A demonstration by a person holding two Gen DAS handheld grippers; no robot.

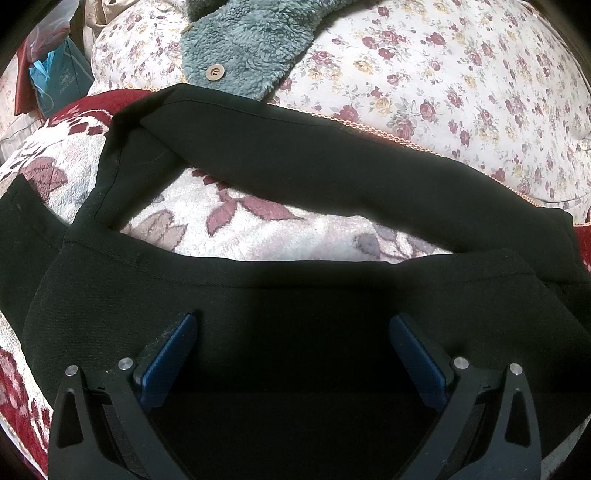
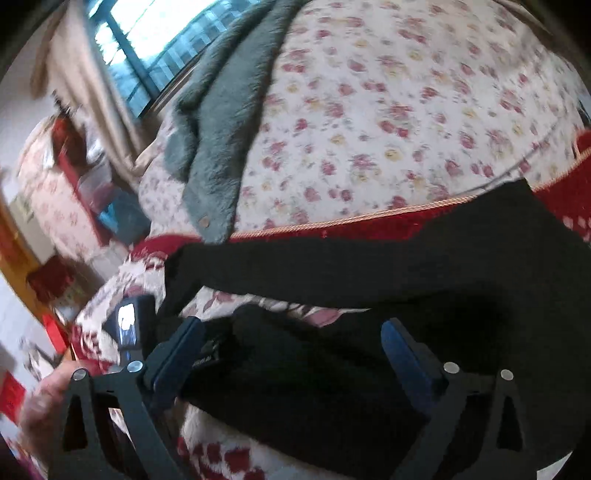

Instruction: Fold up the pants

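So right under my left gripper it's all dark fabric: the black woven pants are spread out flat beneath me. My left fingers with their blue pads stand wide apart, nothing pinched between them, just hovering over or resting on the cloth (can't really tell if the tips touch). Just past my fingertips the nearer band of the pants runs straight across, then there's a gap where the fluffy white blanket with mauve leaves and a red border shows through, and beyond that gap the second black band stretches across from left to right. The two bands meet off to the left of my fingers, so the pants make a kind of loop shape.

My right gripper is also spread wide, nothing clamped. The picture is pretty smeared there. The pants lie under and ahead of those fingers too, with a bunched black bit between them. To the left of my right fingers I can see the other gripper's black camera body with a small lit screen, and a hand low on that side.

Further out, past the blanket's red edge, is the cream quilt with small rose print. On it, ahead and a bit left, lies a teal-grey fleece garment with a round wooden button. Way out to the left there's a beige curtain and a bright window.
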